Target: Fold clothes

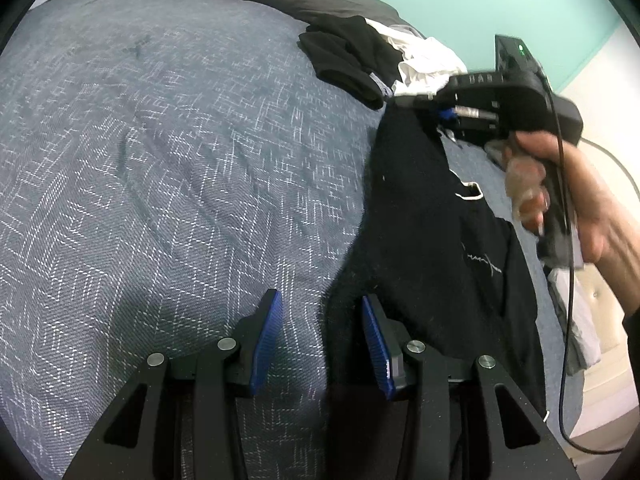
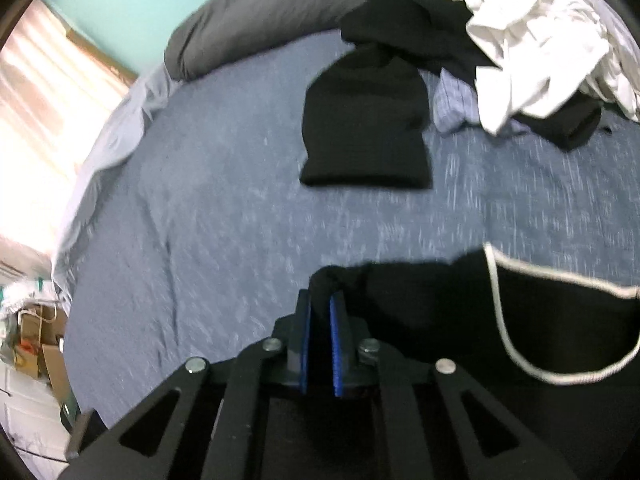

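While right claw [image 2: 320,312] pinches top corner of black hoodie [image 1: 432,216], left claw [image 1: 322,332] sits half-open, empty, right at bottom hem. Hoodie runs lengthwise claw to claw along right side of bed [image 1: 160,160]. Left nearer hem, so guessing it grabs there next.

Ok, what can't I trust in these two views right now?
- Black garment: cut off by right wrist view's lower edge; shape unknown.
- Chest script: too small to read, left wrist view.
- Clothes pile: overlapping, count unclear.
- Right tongs tips: hidden behind garment, left wrist view.
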Tool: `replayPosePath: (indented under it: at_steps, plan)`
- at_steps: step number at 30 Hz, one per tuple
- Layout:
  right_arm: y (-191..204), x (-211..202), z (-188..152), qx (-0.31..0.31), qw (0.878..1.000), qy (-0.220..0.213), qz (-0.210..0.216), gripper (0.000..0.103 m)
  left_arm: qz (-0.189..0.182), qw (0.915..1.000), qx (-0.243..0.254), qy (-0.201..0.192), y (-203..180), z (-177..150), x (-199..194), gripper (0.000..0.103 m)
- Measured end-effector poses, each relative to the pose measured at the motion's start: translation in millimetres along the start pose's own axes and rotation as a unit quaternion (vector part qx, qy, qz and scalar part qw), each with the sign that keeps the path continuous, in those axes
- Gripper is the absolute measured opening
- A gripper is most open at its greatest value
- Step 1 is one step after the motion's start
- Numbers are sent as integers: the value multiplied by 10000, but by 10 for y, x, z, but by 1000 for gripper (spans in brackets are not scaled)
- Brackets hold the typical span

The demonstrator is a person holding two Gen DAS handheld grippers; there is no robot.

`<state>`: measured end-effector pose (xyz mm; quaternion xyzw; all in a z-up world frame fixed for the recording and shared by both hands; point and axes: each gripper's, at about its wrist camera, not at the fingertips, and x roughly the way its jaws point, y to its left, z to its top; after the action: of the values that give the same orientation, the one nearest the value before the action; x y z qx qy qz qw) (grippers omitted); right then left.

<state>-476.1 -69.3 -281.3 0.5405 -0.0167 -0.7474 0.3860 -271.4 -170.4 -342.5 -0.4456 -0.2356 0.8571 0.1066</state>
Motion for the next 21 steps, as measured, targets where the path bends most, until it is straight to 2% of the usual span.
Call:
replayPosePath:
  at_steps: [3, 12, 15, 21]
  plan:
    - [14, 46, 63, 37, 10000, -74, 31, 8, 11, 10000, 8, 0, -6, 3, 1, 44]
    - [36, 338, 86, -147, 9992, 140, -357, 10, -13, 10000, -23, 8, -6, 0, -3, 44]
    - [72, 279, 128, -264, 9987, 10, -428, 12, -12, 10000, -28, 9, -11, -3, -5, 44]
    - [45, -85, 222, -136, 9976, -605, -315, 13, -39, 10000, -59, 24, -7, -1, -11, 44]
